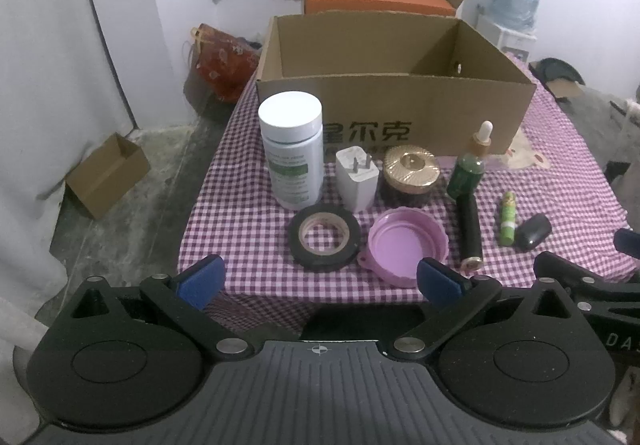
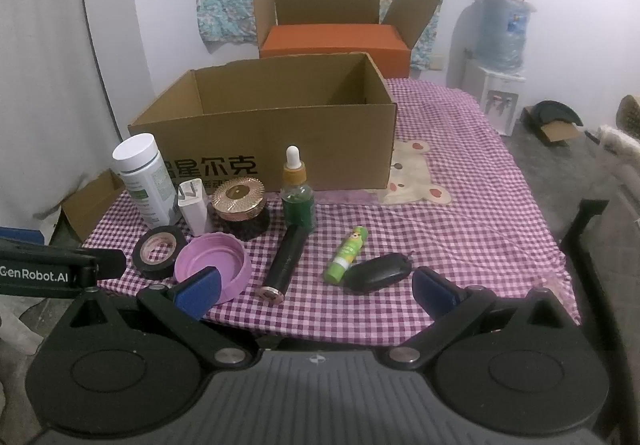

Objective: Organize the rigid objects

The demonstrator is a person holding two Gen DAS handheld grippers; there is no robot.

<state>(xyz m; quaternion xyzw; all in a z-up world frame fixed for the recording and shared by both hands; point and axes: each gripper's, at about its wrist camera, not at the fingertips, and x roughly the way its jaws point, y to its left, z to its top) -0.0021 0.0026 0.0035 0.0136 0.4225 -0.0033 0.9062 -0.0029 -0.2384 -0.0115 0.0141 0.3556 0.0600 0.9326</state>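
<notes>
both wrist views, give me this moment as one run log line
left tongs open, empty | right tongs open, empty | cardboard box looks empty | items on checked cloth in front, untouched

**Dim indoor light, soft shadows, heavy fisheye bending**

Both wrist views are showing a dull, bluish, even light with no clear source. Soft shadows are pooling under the cardboard box [image 1: 396, 105] and beside the white bottle [image 1: 291, 153]. The gold lid [image 2: 238, 194] is catching a faint sheen; glare is otherwise absent. Edges are curving strongly: the wall line is bowing at left, corners are darkening to black. Detail is looking grainy and slightly soft throughout, especially the water jug [image 2: 503, 33] at the far right.
</notes>
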